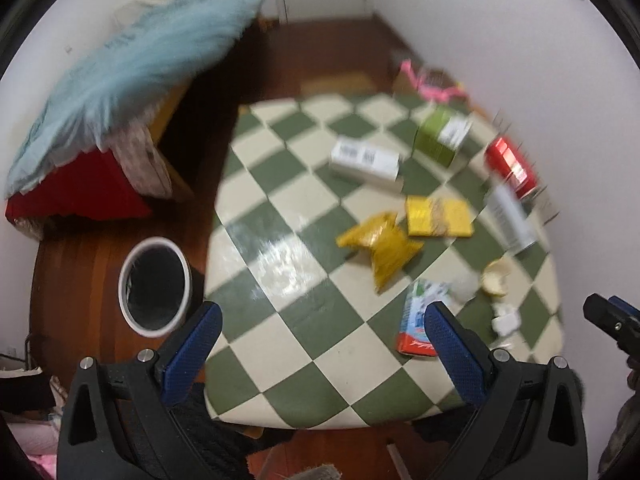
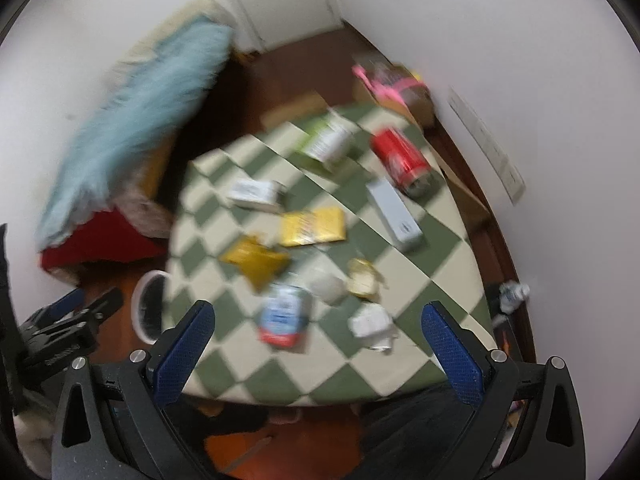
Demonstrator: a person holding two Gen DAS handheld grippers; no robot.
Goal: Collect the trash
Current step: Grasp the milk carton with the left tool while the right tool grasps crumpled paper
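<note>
Trash lies on a green-and-cream checkered table: a red can, a green carton, a white box, a yellow packet, a crumpled yellow wrapper, a small milk carton, a long white box and crumpled paper. A white-rimmed bin stands on the floor left of the table. My left gripper and right gripper are open and empty above the table's near edge.
A light blue fluffy cushion over red cloth sits at left. A cardboard box with pink ribbon stands behind the table. White walls close in at the right and back. A plastic bottle lies by the right wall.
</note>
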